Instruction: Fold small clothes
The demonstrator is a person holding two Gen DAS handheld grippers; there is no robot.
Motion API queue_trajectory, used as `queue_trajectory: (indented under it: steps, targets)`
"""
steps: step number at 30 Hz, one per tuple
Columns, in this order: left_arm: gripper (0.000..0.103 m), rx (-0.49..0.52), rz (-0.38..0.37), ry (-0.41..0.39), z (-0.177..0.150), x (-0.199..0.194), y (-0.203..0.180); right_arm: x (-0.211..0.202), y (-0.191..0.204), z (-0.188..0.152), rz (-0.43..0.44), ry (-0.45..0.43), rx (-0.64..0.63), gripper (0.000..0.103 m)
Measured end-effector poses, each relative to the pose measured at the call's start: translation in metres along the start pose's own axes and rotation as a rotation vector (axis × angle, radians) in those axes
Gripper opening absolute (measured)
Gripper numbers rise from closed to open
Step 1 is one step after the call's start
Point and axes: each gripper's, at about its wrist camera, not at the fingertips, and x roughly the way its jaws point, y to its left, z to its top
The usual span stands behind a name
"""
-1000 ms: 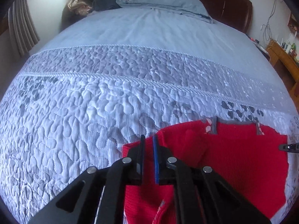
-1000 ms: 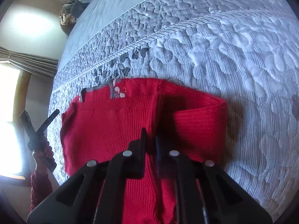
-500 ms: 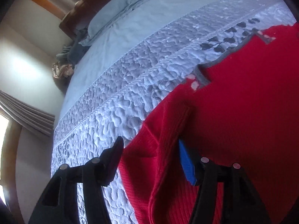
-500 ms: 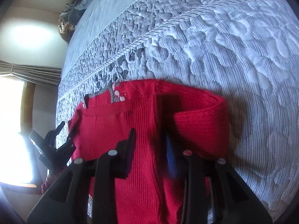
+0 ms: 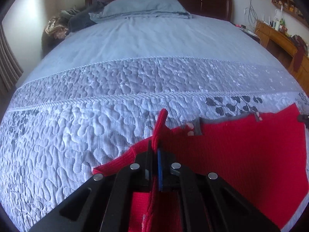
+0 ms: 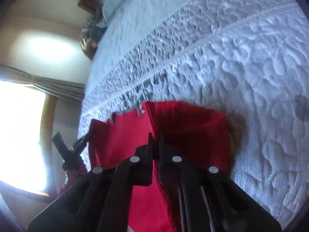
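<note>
With both the left gripper point(image 5: 155, 150) and the right gripper point(image 6: 155, 145) pinching the red sweater point(image 5: 241, 150)—jaws just closed on knit—we should lift evenly, keeping it taut above the bed point(image 5: 135, 61).

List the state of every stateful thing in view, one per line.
red sweater: on the bed, partly folded, both side edges pinched up
left gripper: just closed, shut on the sweater's left edge, a fold standing up between its fingers
right gripper: just closed, shut on a sweater fold
quilted bedspread: spread flat
pillow: lying flat at the headboard
curtain: drawn back from the bright window
</note>
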Motion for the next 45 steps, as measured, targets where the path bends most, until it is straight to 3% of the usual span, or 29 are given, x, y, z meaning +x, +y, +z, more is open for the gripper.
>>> queue_trajectory:
  steps: [2,4,7,9,10,11,12,17,22,23,24,25,27,30,33,35,37,38,39,41,45]
  targets:
    - [0.004,0.018,0.038,0.044,-0.001,0.013,-0.004,-0.001,-0.008,-0.001,-0.071,-0.009,0.019,0.003]
    - [0.006,0.032,0.09,0.161,-0.008,0.041,-0.006,0.009,-0.02,-0.002,-0.156,0.014,0.049,0.003]
    - [0.013,0.013,0.104,0.162,-0.012,0.04,-0.006,0.021,-0.027,-0.008,-0.17,0.04,0.037,0.006]
    - [0.029,-0.025,0.075,0.175,-0.015,0.025,-0.003,0.01,-0.02,-0.015,-0.13,0.032,0.008,0.029]
    - [0.032,-0.026,0.058,0.169,-0.019,0.015,-0.003,0.005,-0.016,-0.02,-0.129,0.031,-0.011,0.036]
    - [0.042,-0.025,0.042,0.161,-0.026,0.002,-0.002,-0.005,-0.009,-0.032,-0.147,0.028,-0.054,0.047]
    - [0.047,-0.021,0.026,0.156,-0.036,-0.013,0.0,-0.013,-0.006,-0.046,-0.156,0.031,-0.078,0.048]
    - [0.049,-0.067,-0.037,0.184,-0.102,-0.072,0.004,-0.047,0.006,-0.129,-0.136,0.094,-0.147,0.048]
    - [0.049,-0.104,-0.056,0.229,-0.15,-0.088,-0.007,-0.045,0.016,-0.184,-0.148,0.159,-0.18,0.048]
    - [0.049,-0.104,-0.032,0.23,-0.156,-0.087,-0.011,-0.041,0.016,-0.187,-0.16,0.164,-0.173,0.044]
    - [0.048,-0.113,-0.023,0.225,-0.159,-0.087,-0.011,-0.037,0.016,-0.189,-0.151,0.174,-0.157,0.027]
    - [0.045,-0.122,-0.018,0.219,-0.16,-0.087,-0.012,-0.035,0.016,-0.191,-0.138,0.183,-0.14,0.02]
    - [0.024,-0.142,-0.025,0.222,-0.16,-0.087,-0.008,-0.036,0.015,-0.191,-0.148,0.179,-0.116,0.006]
    - [0.013,-0.24,-0.063,0.238,-0.16,-0.092,0.01,-0.056,0.016,-0.191,-0.14,0.157,-0.095,0.003]
    - [0.013,-0.258,-0.088,0.261,-0.167,-0.087,0.021,-0.05,0.01,-0.191,-0.269,0.189,-0.107,0.003]
    - [0.021,-0.277,-0.109,0.25,-0.168,-0.091,0.025,-0.042,0.011,-0.191,-0.265,0.208,-0.101,0.004]
    - [0.039,-0.309,-0.124,0.235,-0.169,-0.103,0.028,-0.045,0.015,-0.189,-0.237,0.194,-0.095,0.013]
    - [0.054,-0.313,-0.128,0.227,-0.17,-0.11,0.029,-0.05,0.018,-0.188,-0.223,0.179,-0.083,0.029]
    - [0.07,-0.311,-0.119,0.217,-0.172,-0.119,0.03,-0.058,0.021,-0.187,-0.211,0.152,-0.082,0.055]
    - [0.078,-0.313,-0.093,0.207,-0.174,-0.127,0.035,-0.068,0.023,-0.185,-0.207,0.117,-0.082,0.066]
    - [0.079,-0.389,-0.096,0.27,-0.177,-0.111,0.05,-0.067,0.009,-0.173,-0.17,0.119,0.01,0.072]
